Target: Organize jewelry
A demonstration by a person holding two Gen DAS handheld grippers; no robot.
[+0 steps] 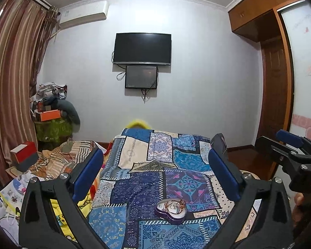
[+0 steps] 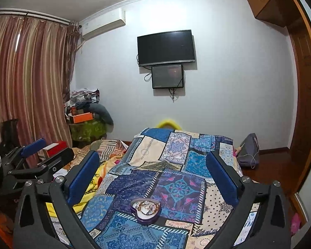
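Note:
A purple heart-shaped tin (image 1: 171, 211) lies on the patchwork bedspread (image 1: 139, 188), holding tangled gold and beaded jewelry (image 1: 176, 204). My left gripper (image 1: 155, 174) hovers above the bed, open, its blue pads wide apart and the tin below and between them, untouched. In the right wrist view the same heart tin (image 2: 146, 209) with jewelry (image 2: 148, 204) sits low between the spread pads of my right gripper (image 2: 153, 176), open and empty. The right gripper's blue pad (image 1: 290, 139) shows at the right edge of the left wrist view; the left gripper's pad (image 2: 33, 146) at the left of the right wrist view.
A striped blanket (image 1: 68, 155), a red box (image 1: 23, 155) and papers (image 1: 12, 193) crowd the bed's left side. A cluttered stand (image 1: 51, 120) sits by the curtains (image 1: 12, 83). Two screens (image 1: 142, 48) hang on the wall. A grey bag (image 2: 248, 151) lies at the bed's right, by the wooden wardrobe (image 1: 275, 95).

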